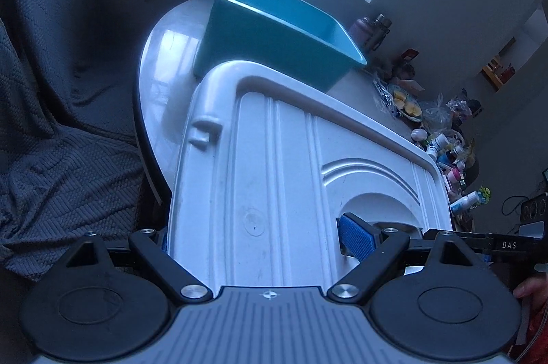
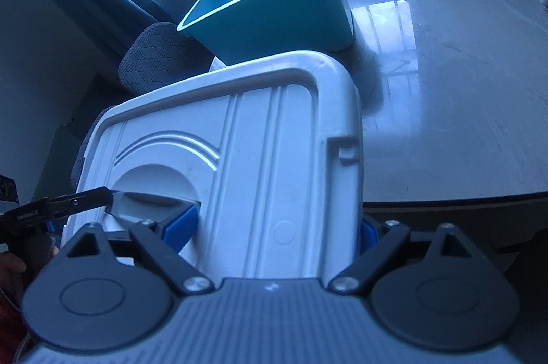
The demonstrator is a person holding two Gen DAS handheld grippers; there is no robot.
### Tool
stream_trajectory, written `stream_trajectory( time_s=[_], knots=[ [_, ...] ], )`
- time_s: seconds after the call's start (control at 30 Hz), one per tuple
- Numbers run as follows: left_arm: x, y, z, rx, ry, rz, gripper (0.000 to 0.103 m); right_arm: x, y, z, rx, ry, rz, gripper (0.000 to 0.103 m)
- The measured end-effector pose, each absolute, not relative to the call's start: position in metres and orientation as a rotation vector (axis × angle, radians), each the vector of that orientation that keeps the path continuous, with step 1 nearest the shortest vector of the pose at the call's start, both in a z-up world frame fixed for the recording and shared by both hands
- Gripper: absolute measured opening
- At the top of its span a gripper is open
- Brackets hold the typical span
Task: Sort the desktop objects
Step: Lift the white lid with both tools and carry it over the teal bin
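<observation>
A white ribbed plastic lid (image 1: 284, 165) fills the left wrist view, tilted up off the table. My left gripper (image 1: 260, 237) is shut on its near edge, one blue pad (image 1: 356, 239) in the lid's handle recess. The same lid (image 2: 260, 158) fills the right wrist view. My right gripper (image 2: 274, 230) is shut on its other half, one blue pad (image 2: 181, 227) at the recess, the other at the lid's right rim. A teal plastic bin (image 1: 274, 31) stands open behind the lid; it also shows in the right wrist view (image 2: 270, 11).
The round glossy white table (image 2: 445, 83) runs to the right. A plate of cut fruit (image 1: 407, 105), bottles (image 1: 445, 155) and bags crowd its far side. A chair with a grey cover (image 1: 58, 89) stands at left. The left gripper's body (image 2: 37, 213) shows at left.
</observation>
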State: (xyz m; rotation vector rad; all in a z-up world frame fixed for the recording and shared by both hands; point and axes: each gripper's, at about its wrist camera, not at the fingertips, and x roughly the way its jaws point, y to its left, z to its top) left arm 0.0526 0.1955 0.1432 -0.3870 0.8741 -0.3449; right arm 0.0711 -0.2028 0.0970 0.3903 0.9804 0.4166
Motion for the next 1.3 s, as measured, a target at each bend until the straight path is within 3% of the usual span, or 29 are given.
stream_trajectory(
  time_s=[0.6,1.3],
  knots=[
    [0.189,0.234,0.213,-0.365,0.816,-0.382,0.090,0.186,-0.171,0.145,0.380,0.893,0.401,0.091],
    [0.332,0.224,0.227,-0.379,0.789,-0.402,0.090,0.311,-0.182,0.167,0.354,0.860,0.376,0.092]
  ],
)
